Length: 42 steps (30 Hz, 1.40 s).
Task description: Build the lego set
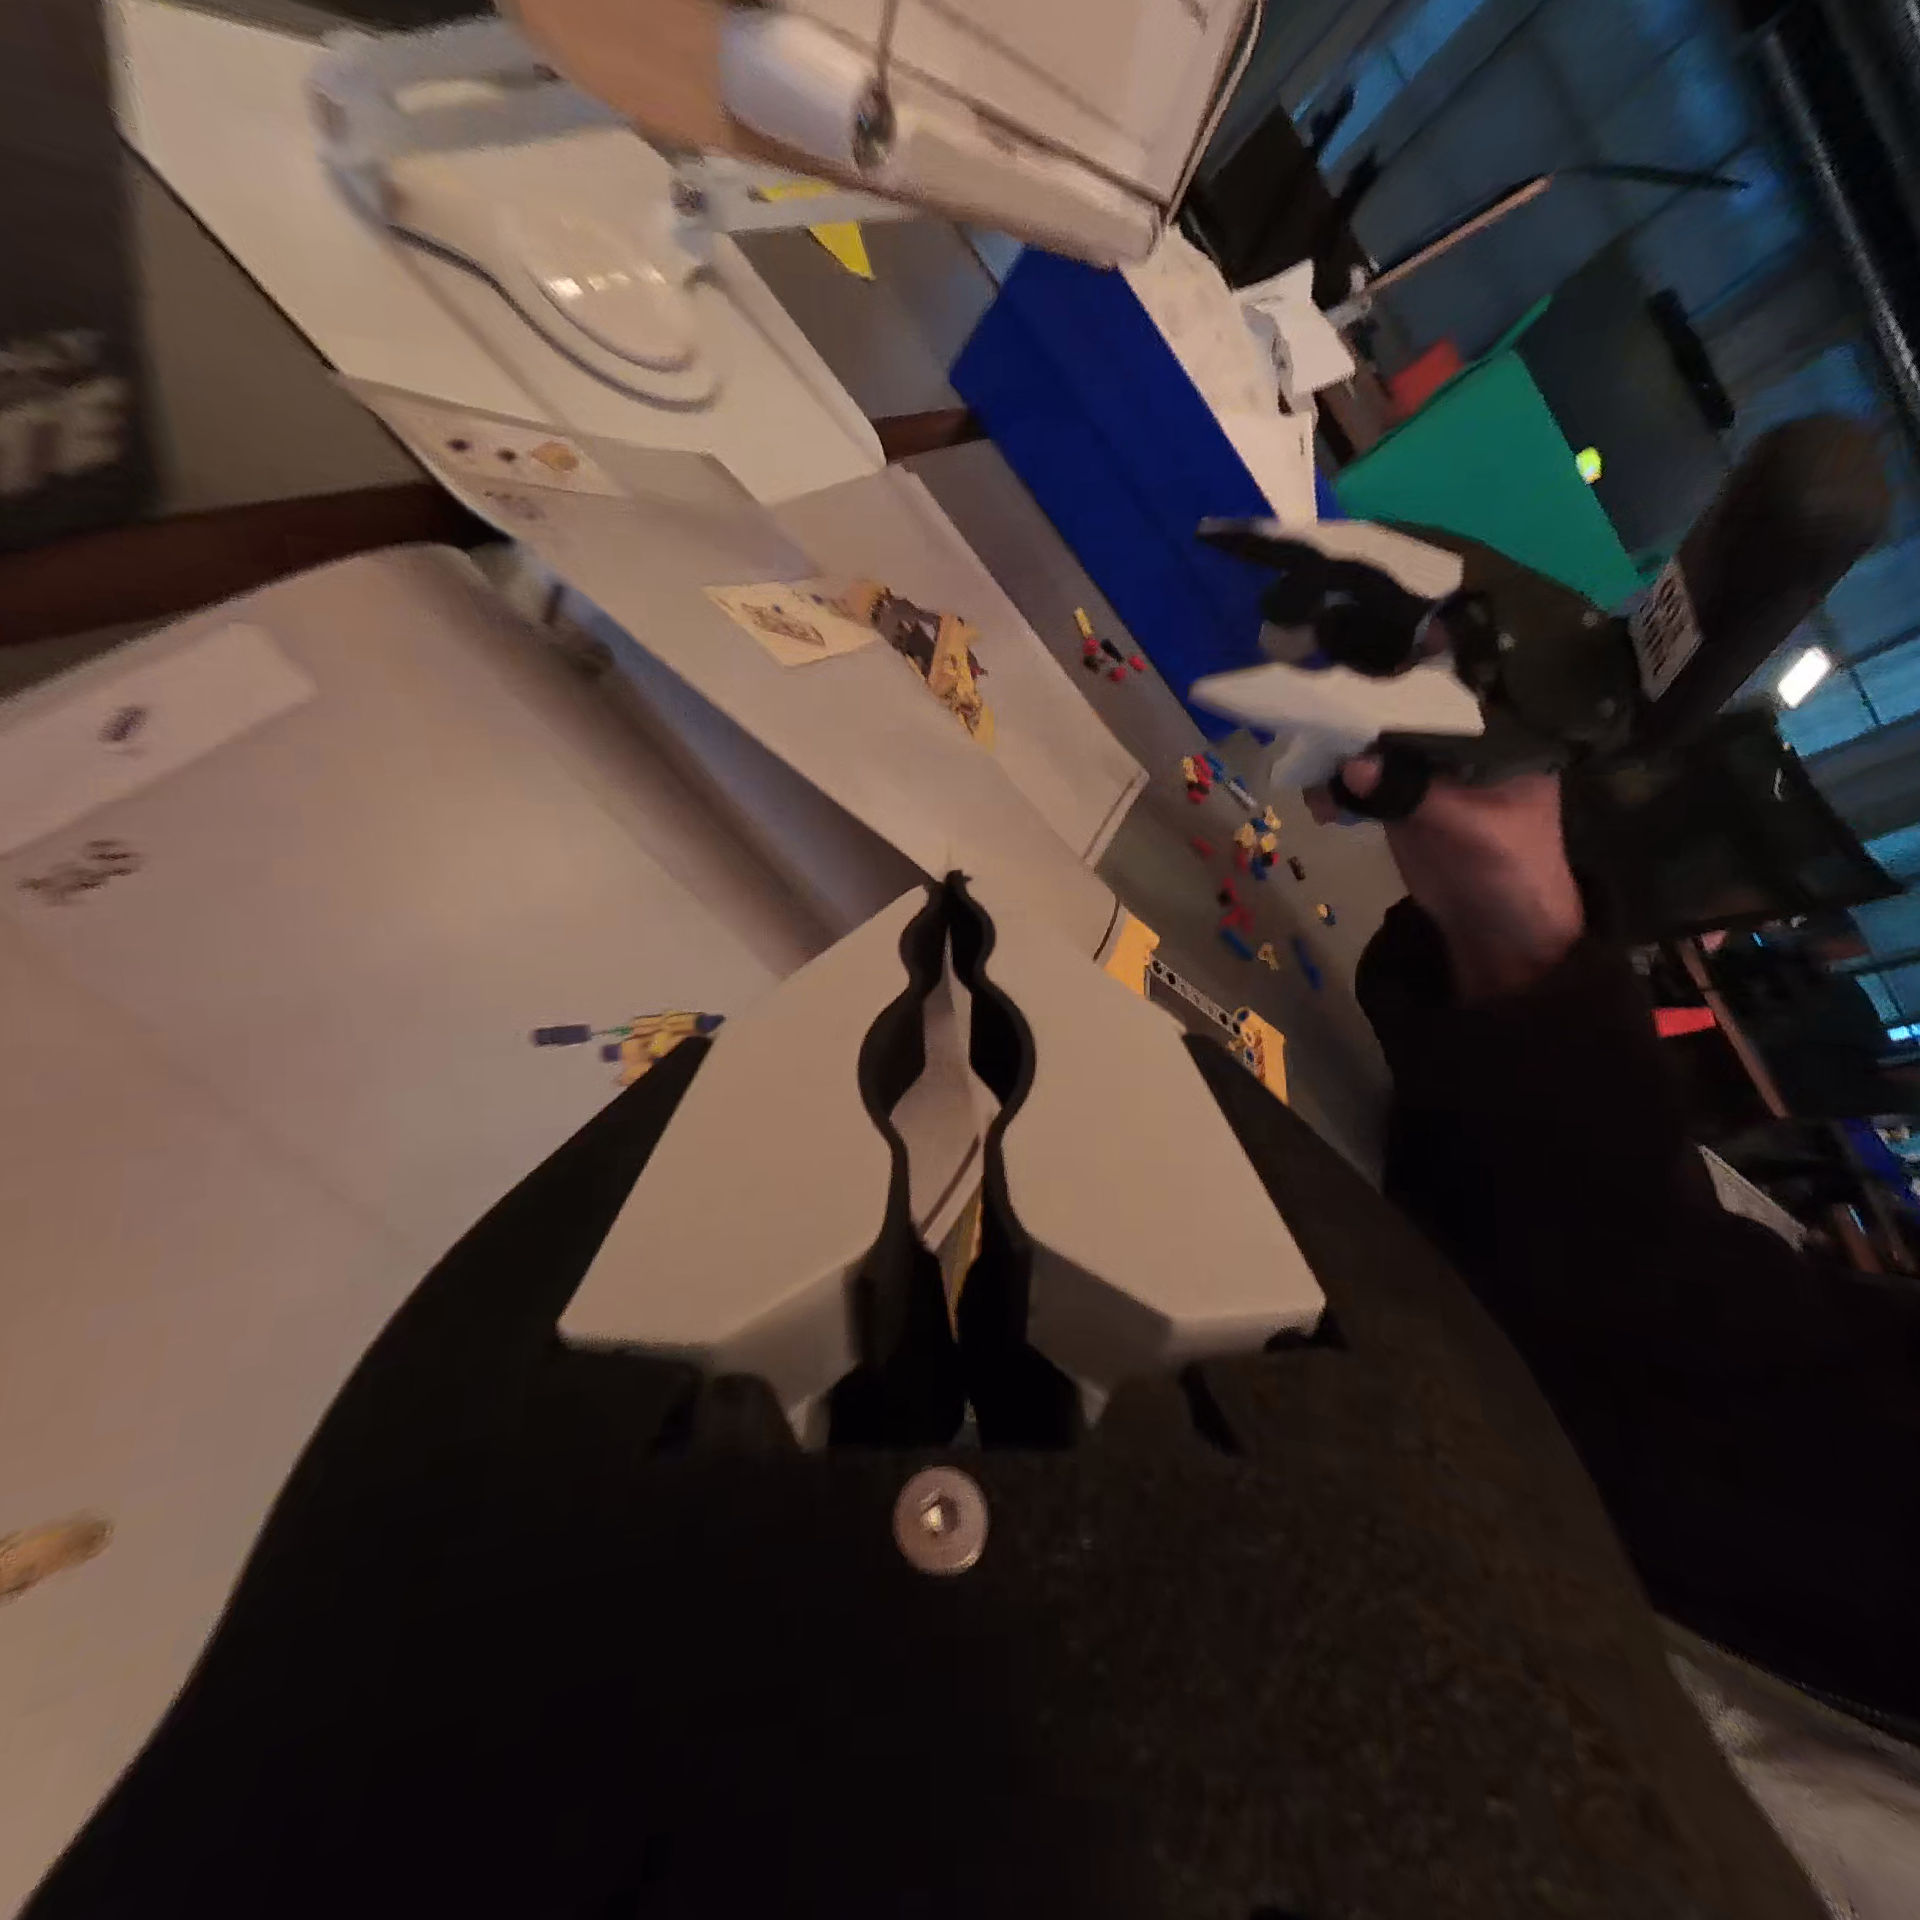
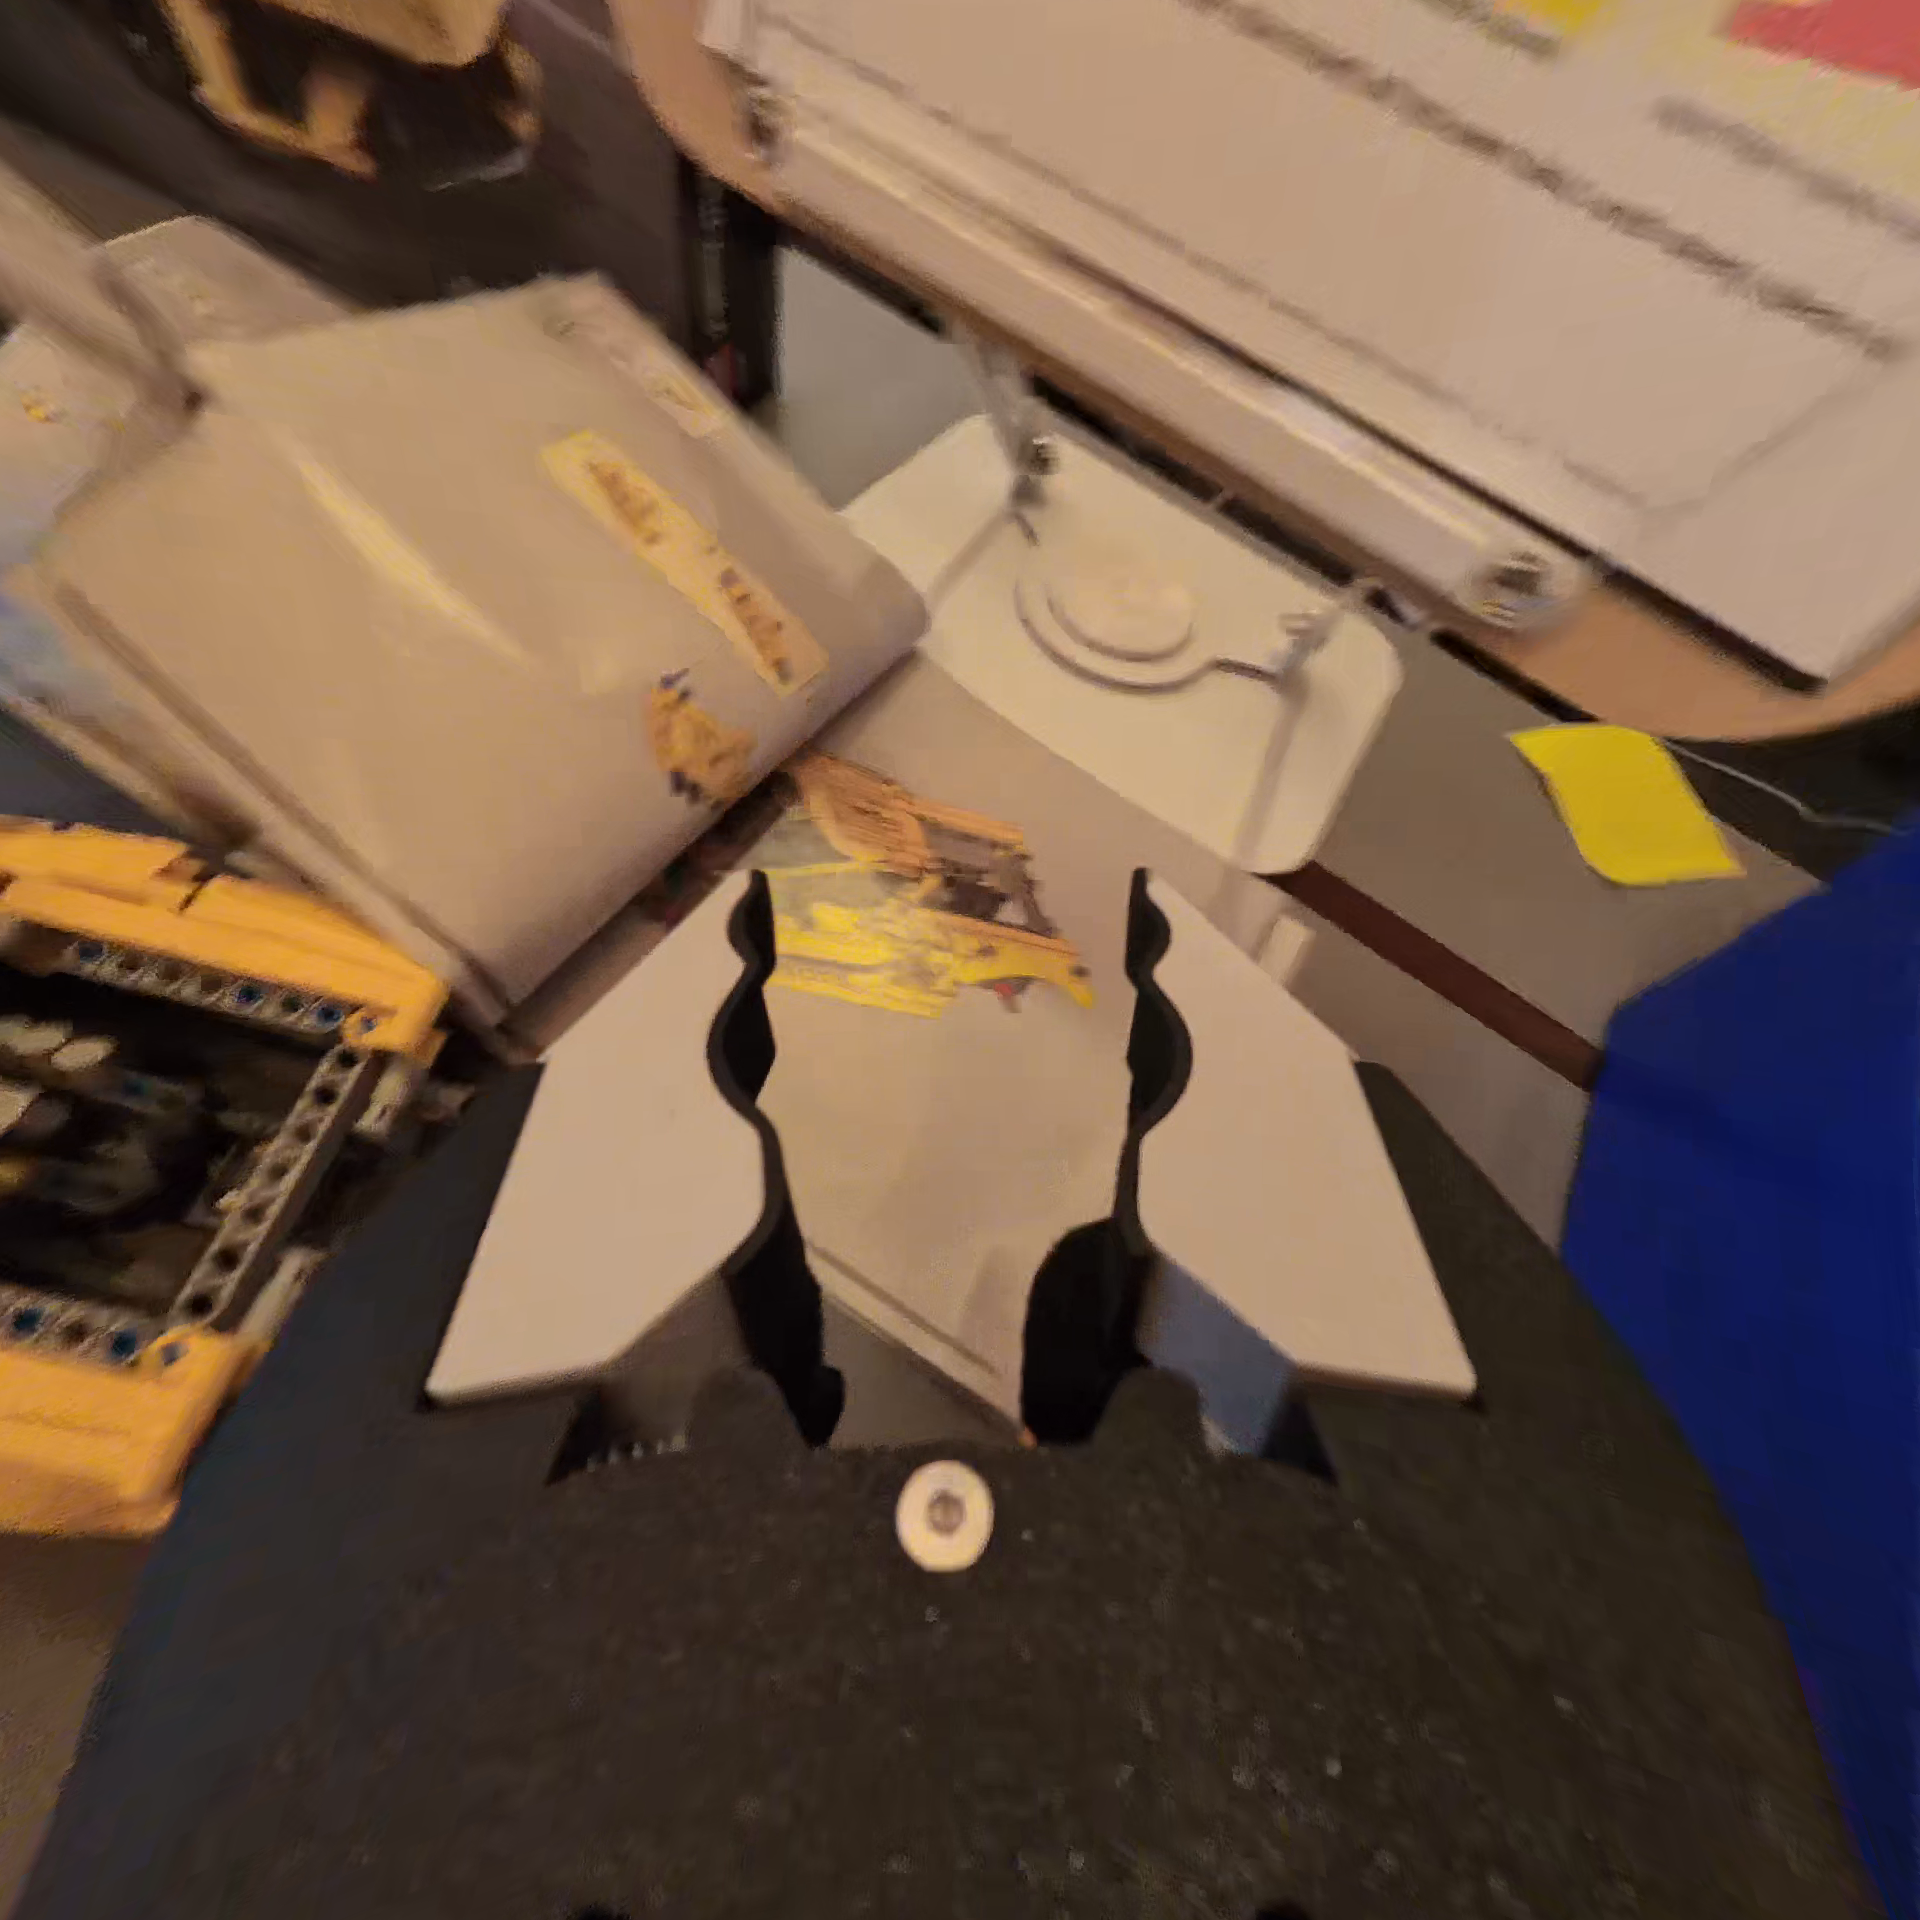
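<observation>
left gripper (image 1: 951, 894): tips pinched together, nothing visibly between them | right gripper (image 2: 945, 935): fingers wide, empty, above instruction booklet (image 2: 914, 914) | yellow lego model (image 2: 177, 1091) left of right fingers | loose bricks (image 1: 1247, 842) beyond left tips | advice: steady first, both views blurred

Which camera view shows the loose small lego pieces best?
The left wrist view: the loose lego pieces lie scattered on the grey table beside the blue box. The right wrist view shows none of them, only the yellow lego model.
</observation>
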### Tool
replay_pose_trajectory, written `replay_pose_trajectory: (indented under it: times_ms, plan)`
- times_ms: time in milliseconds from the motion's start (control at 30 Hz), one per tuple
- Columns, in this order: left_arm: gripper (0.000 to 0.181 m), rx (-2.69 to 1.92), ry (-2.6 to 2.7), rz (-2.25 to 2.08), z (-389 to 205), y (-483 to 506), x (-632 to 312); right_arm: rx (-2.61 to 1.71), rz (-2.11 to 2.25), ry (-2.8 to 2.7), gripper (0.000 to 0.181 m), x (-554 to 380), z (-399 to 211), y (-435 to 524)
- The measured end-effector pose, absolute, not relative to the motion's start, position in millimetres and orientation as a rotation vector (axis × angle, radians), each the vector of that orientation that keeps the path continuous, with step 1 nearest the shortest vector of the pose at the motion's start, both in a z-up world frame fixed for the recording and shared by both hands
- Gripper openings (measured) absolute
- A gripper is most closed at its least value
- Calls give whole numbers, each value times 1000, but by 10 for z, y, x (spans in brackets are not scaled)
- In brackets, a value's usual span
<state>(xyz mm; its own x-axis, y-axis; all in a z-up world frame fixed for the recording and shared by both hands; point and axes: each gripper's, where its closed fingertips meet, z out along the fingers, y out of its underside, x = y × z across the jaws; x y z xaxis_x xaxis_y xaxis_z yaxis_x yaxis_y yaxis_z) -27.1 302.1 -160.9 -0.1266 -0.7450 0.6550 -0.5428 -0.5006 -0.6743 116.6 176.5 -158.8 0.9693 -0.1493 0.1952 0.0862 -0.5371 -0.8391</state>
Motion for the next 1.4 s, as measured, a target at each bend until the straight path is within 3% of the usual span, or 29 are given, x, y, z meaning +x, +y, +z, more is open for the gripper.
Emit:
replay_pose_trajectory:
  times_ms: [100,200,367,533,733,800,900,967,1100,1233,1367,1400]
  plan:
    - [0,-1930,1397,-1718,-1490,3178,-373,-2262,177,-152,50,348,-1885,1904]
    - [0,-1927,1384,-1712,-1472,3203,-388,-2253,662,-318,60,-426,-1940,1864]
    - [0,-1904,1402,-1655,-1472,3207,-363,-2429,311,-497,45,-466,-2120,1675]
    - [0,-1900,1436,-1570,-1486,3259,-396,-2463,281,-413,17,-540,-2111,1355]
    - [0,-1879,1436,-1630,-1439,3213,-403,-2431,548,-159,47,-691,-2033,1130]
    - [0,-1871,1446,-1618,-1442,3196,-393,-2477,556,-188,42,-765,-2042,1021]
    - [0,-1856,1433,-1589,-1416,3240,-396,-2457,602,-270,49,-907,-1918,973]
    - [0,-1844,1427,-1626,-1377,3218,-405,-2394,471,-161,40,-673,-1804,1132]
    - [0,-1898,1430,-1546,-1417,3341,-518,-2536,349,52,53,-358,-2094,1257]
    - [0,-1979,1489,-1490,-1466,3492,-862,-2643,256,84,22,-371,-2339,1302]
    - [0,-2123,1518,-1361,-1663,3703,-1255,-2637,205,278,17,-206,-2341,1250]
    - [0,-2162,1512,-1314,-1729,3770,-1337,-2633,184,341,8,-136,-2338,1205]
